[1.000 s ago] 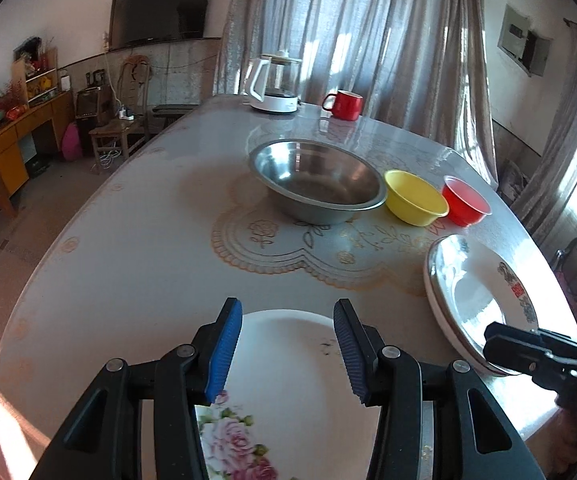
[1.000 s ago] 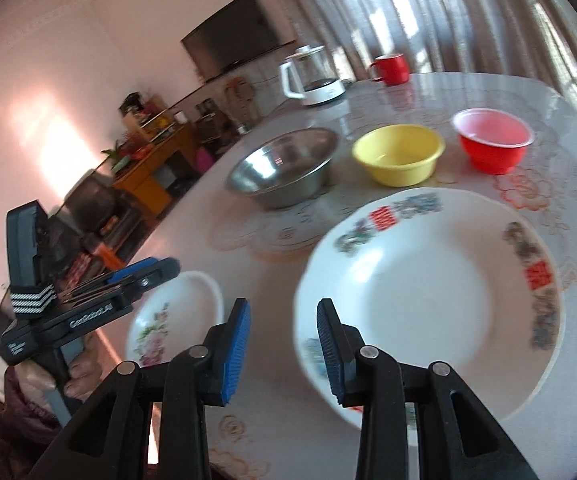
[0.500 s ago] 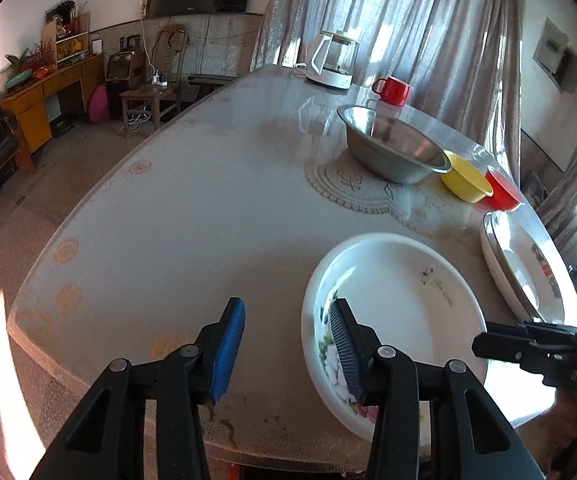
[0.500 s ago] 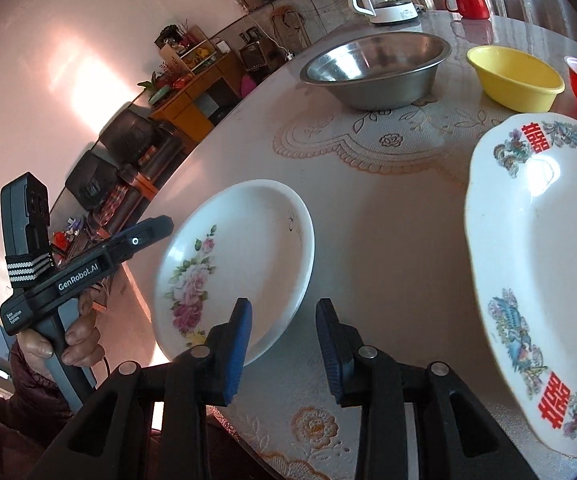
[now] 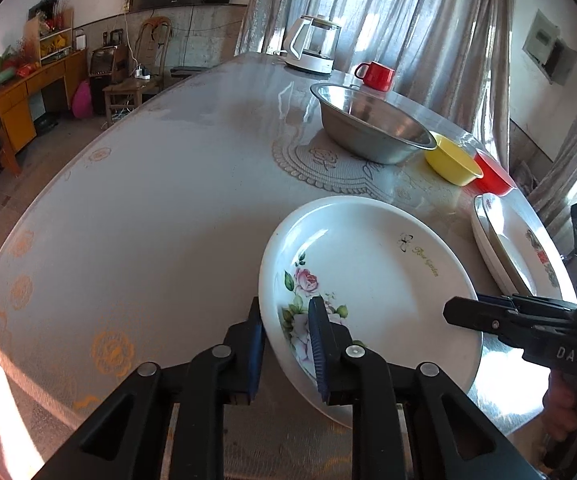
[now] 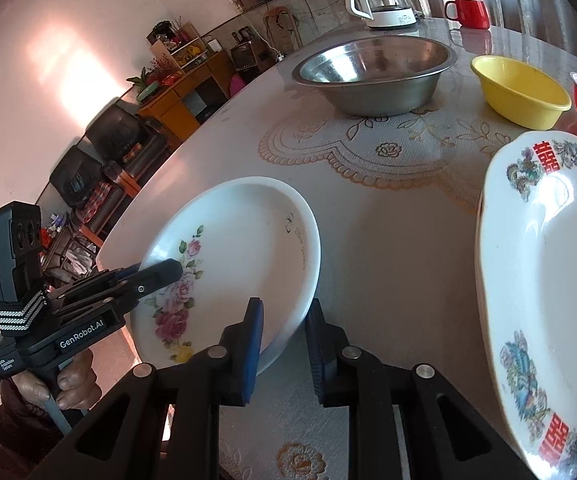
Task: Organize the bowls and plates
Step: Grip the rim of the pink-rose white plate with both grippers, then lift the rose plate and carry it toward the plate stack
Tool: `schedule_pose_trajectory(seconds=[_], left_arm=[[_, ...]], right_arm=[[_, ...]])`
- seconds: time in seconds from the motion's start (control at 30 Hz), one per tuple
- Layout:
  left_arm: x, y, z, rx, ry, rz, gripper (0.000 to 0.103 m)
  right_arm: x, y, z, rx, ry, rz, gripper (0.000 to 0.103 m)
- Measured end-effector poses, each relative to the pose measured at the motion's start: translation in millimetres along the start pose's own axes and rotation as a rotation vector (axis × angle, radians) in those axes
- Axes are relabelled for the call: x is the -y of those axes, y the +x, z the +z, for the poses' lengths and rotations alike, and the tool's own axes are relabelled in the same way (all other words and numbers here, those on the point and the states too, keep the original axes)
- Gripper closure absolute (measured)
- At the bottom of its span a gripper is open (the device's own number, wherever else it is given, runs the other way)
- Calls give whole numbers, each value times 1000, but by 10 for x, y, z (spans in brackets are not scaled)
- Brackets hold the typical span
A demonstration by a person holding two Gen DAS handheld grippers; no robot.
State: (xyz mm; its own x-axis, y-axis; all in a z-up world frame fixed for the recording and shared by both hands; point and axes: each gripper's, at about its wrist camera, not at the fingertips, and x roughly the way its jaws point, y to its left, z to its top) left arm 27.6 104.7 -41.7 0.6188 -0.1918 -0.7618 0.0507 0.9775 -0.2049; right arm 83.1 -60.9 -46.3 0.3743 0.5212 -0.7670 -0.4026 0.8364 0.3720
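Observation:
A white plate with pink roses [image 5: 372, 276] [image 6: 240, 244] lies near the table's front edge. My left gripper [image 5: 284, 344] straddles its left rim, one blue pad outside and one inside, jaws still apart. My right gripper [image 6: 282, 340] straddles the opposite rim the same way, open. A larger plate with red characters [image 6: 544, 288] [image 5: 520, 252] lies to the right, on another plate. A steel bowl [image 5: 372, 124], a yellow bowl [image 5: 452, 160] and a red bowl [image 5: 492, 176] stand further back.
A white kettle [image 5: 312, 48] and a red mug [image 5: 376, 76] stand at the table's [image 5: 148, 200] far end. A lace doily [image 6: 368, 140] lies under the steel bowl. Chairs and a wooden cabinet stand beyond the table's left side.
Both grippers have moved in on the rose plate from opposite sides. The left jaws have narrowed around its rim. The right gripper has swung from the big plate to the rose plate.

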Motion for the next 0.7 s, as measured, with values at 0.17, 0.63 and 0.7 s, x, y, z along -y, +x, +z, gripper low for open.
schedule_pose_trajectory(seconds=[0.17,0.63,0.7], left_arm=[[34,108,110,11,9,19,75],[111,141,91,45,58,45,62],[139,146,90,45,62,53,62]], right_arm=[[15,16,32,-6,6,4,79],[60,67,73,34,2,17,78],[50,58,46,45,0,3,80]])
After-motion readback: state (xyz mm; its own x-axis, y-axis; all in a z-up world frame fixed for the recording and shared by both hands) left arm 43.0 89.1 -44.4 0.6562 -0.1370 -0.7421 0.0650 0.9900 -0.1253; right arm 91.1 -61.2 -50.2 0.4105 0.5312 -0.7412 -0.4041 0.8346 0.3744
